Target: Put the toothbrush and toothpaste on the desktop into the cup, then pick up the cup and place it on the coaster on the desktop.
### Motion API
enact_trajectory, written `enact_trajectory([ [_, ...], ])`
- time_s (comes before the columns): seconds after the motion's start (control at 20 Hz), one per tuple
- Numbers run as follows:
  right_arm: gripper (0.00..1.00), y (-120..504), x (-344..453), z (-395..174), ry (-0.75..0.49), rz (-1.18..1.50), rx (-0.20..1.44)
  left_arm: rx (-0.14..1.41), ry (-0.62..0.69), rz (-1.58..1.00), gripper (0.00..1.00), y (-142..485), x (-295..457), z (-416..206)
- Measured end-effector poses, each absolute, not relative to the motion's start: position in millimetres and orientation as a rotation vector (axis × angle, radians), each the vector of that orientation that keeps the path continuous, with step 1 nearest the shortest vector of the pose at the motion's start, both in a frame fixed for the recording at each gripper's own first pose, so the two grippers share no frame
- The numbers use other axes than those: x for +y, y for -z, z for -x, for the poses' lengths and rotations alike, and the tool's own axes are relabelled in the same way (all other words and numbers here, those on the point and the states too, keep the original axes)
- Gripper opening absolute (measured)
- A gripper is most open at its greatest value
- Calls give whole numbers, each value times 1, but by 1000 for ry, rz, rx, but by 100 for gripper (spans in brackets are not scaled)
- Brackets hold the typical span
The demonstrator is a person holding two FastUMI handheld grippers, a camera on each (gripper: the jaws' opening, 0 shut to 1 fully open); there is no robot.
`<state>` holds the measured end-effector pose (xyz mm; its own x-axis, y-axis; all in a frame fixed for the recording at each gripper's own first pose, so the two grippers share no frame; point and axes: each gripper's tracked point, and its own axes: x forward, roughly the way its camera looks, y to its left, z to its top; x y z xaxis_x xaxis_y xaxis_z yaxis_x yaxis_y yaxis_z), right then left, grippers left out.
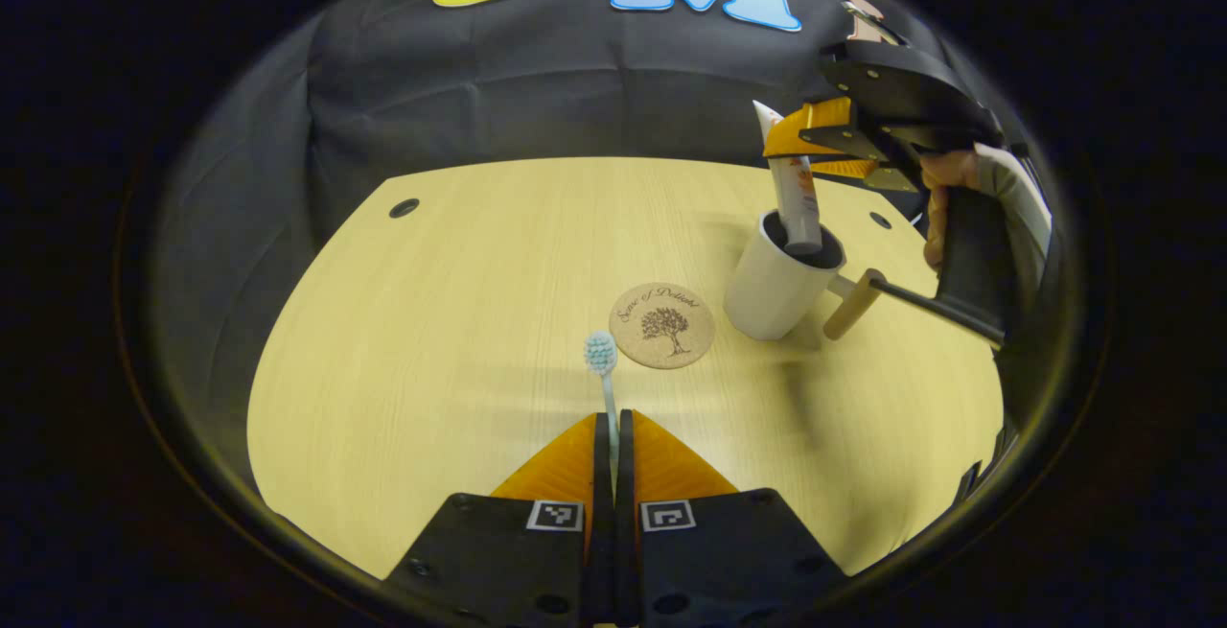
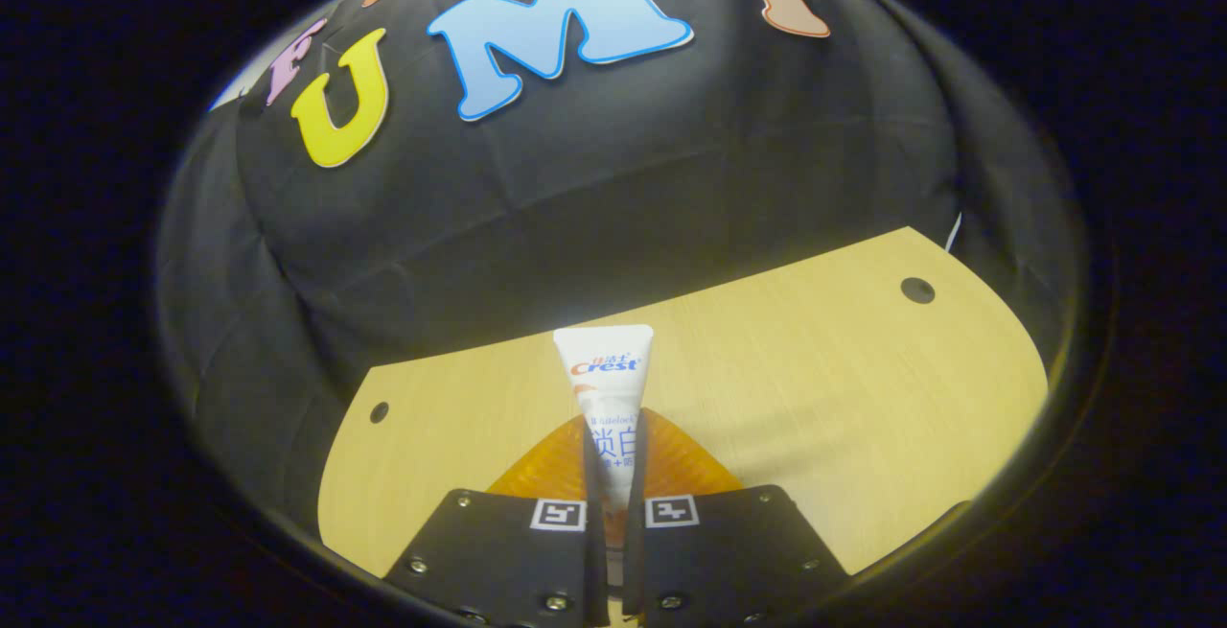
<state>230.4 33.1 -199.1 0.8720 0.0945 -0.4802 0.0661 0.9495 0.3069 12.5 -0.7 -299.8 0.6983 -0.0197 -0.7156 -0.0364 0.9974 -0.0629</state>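
The toothpaste (image 1: 796,192) is pinched between the right gripper (image 1: 815,144) fingers, its lower end already inside the cup (image 1: 772,292). It is best released only once seated — apparently it is. The toothbrush (image 1: 604,369) is clamped upright by the left gripper (image 1: 613,427), near the coaster (image 1: 662,325) on the worktop (image 1: 431,369).

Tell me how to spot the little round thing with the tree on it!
Find the pale wooden desktop. Near its middle lies the flat round cork coaster, printed with a dark tree. It sits between the white cup with a wooden handle and the blue-bristled toothbrush, and it is the only flat brown disc there.
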Motion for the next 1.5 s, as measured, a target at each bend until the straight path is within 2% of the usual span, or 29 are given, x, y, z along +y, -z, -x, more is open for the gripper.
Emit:
enact_trajectory([
  [0.2, 8, 197, 34, -228, 4, -324, 432, 811, -17, 81, 8, 296, -1, -12],
  [0.55, 11, 207, 29, -214, 26, -310, 418, 803, -27, 85, 8, 284, 3, -30],
  [0.6, 16, 209, 29, -211, 29, -302, 415, 799, -30, 86, 8, 282, 5, -30],
  [0.7, 14, 207, 31, -208, 22, -270, 403, 794, -34, 89, 8, 282, 6, -31],
  [0.75, 19, 207, 35, -204, 6, -255, 404, 790, -36, 90, 7, 280, 8, -31],
  [0.9, 24, 211, 42, -192, -16, -226, 421, 783, -44, 97, 8, 272, 6, -38],
  [0.95, 28, 214, 44, -188, -19, -221, 438, 779, -46, 98, 8, 270, 4, -42],
  [1.05, 31, 222, 45, -178, -27, -219, 468, 770, -48, 99, 8, 265, 3, -49],
  [1.1, 29, 225, 46, -174, -32, -218, 477, 765, -48, 100, 8, 262, 3, -53],
  [1.2, 41, 222, 47, -170, -41, -221, 473, 760, -49, 103, 8, 258, 0, -62],
  [1.25, 55, 220, 46, -168, -39, -218, 472, 756, -50, 106, 8, 257, 0, -60],
  [1.4, 64, 207, 44, -162, -43, -227, 449, 740, -49, 101, 8, 257, 5, -58],
  [1.5, 63, 192, 44, -156, -55, -246, 426, 724, -47, 95, 8, 255, 11, -63],
])
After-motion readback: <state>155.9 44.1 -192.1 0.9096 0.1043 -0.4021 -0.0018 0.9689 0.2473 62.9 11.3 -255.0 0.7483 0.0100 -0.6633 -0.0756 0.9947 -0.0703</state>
